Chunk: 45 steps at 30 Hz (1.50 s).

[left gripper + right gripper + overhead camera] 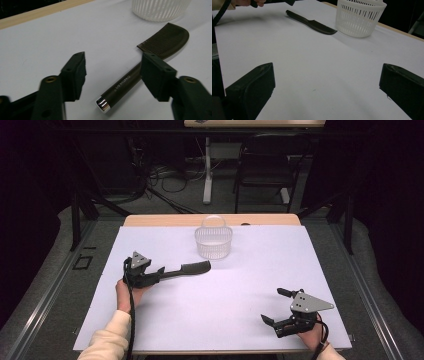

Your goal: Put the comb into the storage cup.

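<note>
While apparently clear of the comb (140, 72), left tool (113, 68) agape.

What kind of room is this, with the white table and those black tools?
Probably a lab or recording studio, not a home: a person works a hand-held left gripper over a white-covered table, with loose cables on the dark floor behind.

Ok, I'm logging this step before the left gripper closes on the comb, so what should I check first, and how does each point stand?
1. Left gripper open: ok.
2. Comb handle between its fingers: ok.
3. Comb flat on the table, touching nothing else: ok.
4. Fingers low enough to pinch the handle: cannot tell.
5. White basket upright, just beyond the comb's teeth: ok.
6. Right gripper open and far off: ok.
</note>
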Tool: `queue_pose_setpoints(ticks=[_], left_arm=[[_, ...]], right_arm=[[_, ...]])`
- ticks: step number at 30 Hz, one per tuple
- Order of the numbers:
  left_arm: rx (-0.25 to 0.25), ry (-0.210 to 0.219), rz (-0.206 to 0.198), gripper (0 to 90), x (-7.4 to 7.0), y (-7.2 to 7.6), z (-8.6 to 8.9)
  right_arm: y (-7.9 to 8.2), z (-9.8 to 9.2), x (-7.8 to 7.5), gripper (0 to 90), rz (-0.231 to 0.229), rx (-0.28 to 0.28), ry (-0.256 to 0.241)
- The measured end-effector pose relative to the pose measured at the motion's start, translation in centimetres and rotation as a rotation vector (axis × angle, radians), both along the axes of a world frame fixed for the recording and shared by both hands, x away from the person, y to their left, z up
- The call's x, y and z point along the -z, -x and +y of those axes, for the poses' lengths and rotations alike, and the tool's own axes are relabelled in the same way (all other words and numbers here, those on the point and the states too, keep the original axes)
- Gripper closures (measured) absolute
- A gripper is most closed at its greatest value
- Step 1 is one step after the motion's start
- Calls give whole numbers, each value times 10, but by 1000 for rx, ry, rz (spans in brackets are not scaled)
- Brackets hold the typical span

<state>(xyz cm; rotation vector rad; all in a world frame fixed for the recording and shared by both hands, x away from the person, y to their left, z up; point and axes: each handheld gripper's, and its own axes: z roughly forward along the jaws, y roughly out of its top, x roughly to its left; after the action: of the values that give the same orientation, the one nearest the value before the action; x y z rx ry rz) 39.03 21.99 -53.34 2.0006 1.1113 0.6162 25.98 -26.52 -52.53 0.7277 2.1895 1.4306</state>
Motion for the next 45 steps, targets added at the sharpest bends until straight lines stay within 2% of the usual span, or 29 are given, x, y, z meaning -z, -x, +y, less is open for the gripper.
queue_pose_setpoints(ticks=[1,2,3,7,9,10,12,15,27,34,40,45], left_arm=[[0,1,10,546,2,-2,0],[2,-11,22,546,3,-3,0],[4,-13,32,609,5,-4,-1],[8,-3,50,762,9,-8,2],[5,-14,67,812,11,-11,2],[10,-14,69,871,12,-12,3],[9,-38,77,887,14,-14,1],[7,-47,97,899,16,-16,0],[33,-56,148,898,20,-19,2],[51,-39,192,898,17,-17,2],[58,-1,243,898,16,-18,4],[67,-5,265,898,16,-16,2]], right_arm=[[1,1,0,0,-2,0,0],[1,1,0,0,-2,0,0],[2,1,0,0,-5,0,2],[2,0,0,0,-4,1,2],[0,1,0,0,0,0,0],[1,1,0,0,3,-1,0],[2,1,0,0,-5,-4,1],[2,1,0,0,-6,-4,0],[0,0,0,0,2,-1,1],[1,0,0,0,-2,1,-1],[1,0,0,0,1,-4,1],[1,-1,0,0,0,-6,0]])
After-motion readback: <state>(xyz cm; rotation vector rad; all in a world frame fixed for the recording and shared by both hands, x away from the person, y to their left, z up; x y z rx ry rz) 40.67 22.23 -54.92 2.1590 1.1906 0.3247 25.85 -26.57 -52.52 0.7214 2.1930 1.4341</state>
